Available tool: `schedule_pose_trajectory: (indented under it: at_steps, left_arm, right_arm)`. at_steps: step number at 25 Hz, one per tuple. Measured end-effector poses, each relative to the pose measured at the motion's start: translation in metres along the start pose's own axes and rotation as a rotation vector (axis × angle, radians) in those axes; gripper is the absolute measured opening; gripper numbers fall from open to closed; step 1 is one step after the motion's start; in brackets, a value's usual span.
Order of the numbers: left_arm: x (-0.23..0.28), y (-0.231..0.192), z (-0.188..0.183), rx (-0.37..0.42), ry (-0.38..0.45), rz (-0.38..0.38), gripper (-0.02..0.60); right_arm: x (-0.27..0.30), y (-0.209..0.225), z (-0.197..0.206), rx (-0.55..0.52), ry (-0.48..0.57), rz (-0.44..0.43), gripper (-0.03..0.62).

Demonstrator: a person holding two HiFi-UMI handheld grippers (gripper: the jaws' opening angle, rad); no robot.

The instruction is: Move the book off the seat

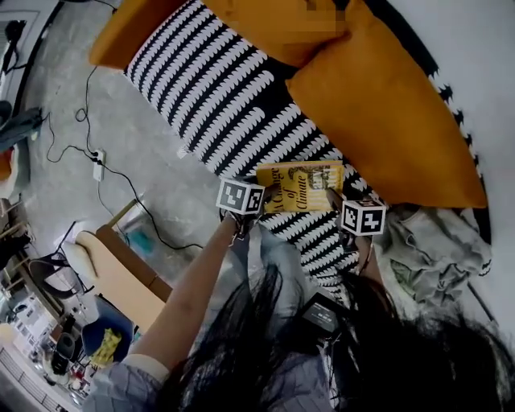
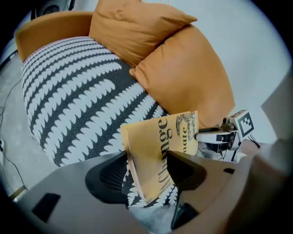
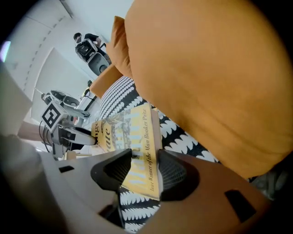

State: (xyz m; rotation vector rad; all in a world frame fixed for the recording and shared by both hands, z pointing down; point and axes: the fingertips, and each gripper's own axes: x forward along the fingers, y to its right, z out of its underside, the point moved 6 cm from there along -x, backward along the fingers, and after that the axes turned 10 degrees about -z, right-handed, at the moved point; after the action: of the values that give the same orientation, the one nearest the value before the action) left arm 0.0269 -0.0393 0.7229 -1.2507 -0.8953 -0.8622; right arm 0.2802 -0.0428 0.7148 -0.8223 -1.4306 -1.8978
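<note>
Both tools are on the book (image 1: 299, 187) right now. The left tool (image 2: 149, 172) has its jaws clamped on one short end, with the cover pinched between them. The right tool (image 3: 139, 170) is doing the same on the opposite end, right over the "Winner of the Man Booker Prize" line. In the head view the left one sits at the book's left edge and the right one at its right edge, each with its marker cube facing up.

The book's yellow, with "Change" in big letters across the cover. It's over the front part of the seat (image 1: 209, 88), the black one with the white scallop pattern, just in front of the big orange cushion (image 1: 386, 113). In the left gripper view it sits at an angle to the seat, and the pattern shows past its near edge. I honestly can't tell if any corner is touching the fabric or if it's fully clear of it.

Other stuff around: a second orange cushion (image 1: 273, 24) sits further back, pressed up against the big one. A crumpled grey-green cloth (image 1: 434, 249) is just beside the right tool, below the big cushion in the head view. On the grey floor (image 1: 153, 153) left of the seat there's a white power strip (image 1: 98, 165).
</note>
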Motion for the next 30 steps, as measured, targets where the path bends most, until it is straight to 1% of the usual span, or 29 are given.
schedule_pose_trajectory:
  at_steps: [4, 8, 12, 16, 19, 24, 27, 30]
  left_arm:
    - [-0.036, 0.021, -0.013, 0.045, 0.105, -0.005, 0.284]
    - [-0.069, 0.021, -0.013, 0.095, 0.177, -0.020, 0.284]
    - [-0.097, 0.014, -0.020, 0.078, 0.234, -0.028, 0.284]
    - [-0.151, 0.037, -0.018, 0.080, 0.272, -0.061, 0.284]
    - [-0.184, 0.042, -0.016, 0.083, 0.317, -0.070, 0.284]
    - [-0.235, 0.052, -0.001, 0.092, 0.391, -0.083, 0.284]
    - [-0.258, 0.063, 0.005, 0.096, 0.436, -0.096, 0.284]
    - [-0.276, 0.064, 0.013, 0.080, 0.471, -0.102, 0.284]
  right_arm:
    - [-0.037, -0.020, -0.016, -0.056, 0.067, 0.012, 0.196]
    - [-0.055, -0.047, -0.018, -0.112, 0.111, 0.022, 0.192]
    - [-0.062, -0.073, -0.037, -0.159, 0.134, 0.038, 0.190]
    - [-0.102, -0.107, -0.050, -0.191, 0.132, 0.033, 0.190]
    - [-0.120, -0.130, -0.057, -0.205, 0.146, 0.009, 0.189]
    - [-0.152, -0.170, -0.053, -0.232, 0.197, -0.019, 0.183]
    - [-0.171, -0.184, -0.053, -0.243, 0.231, -0.023, 0.183]
    - [-0.178, -0.198, -0.054, -0.256, 0.249, -0.038, 0.183]
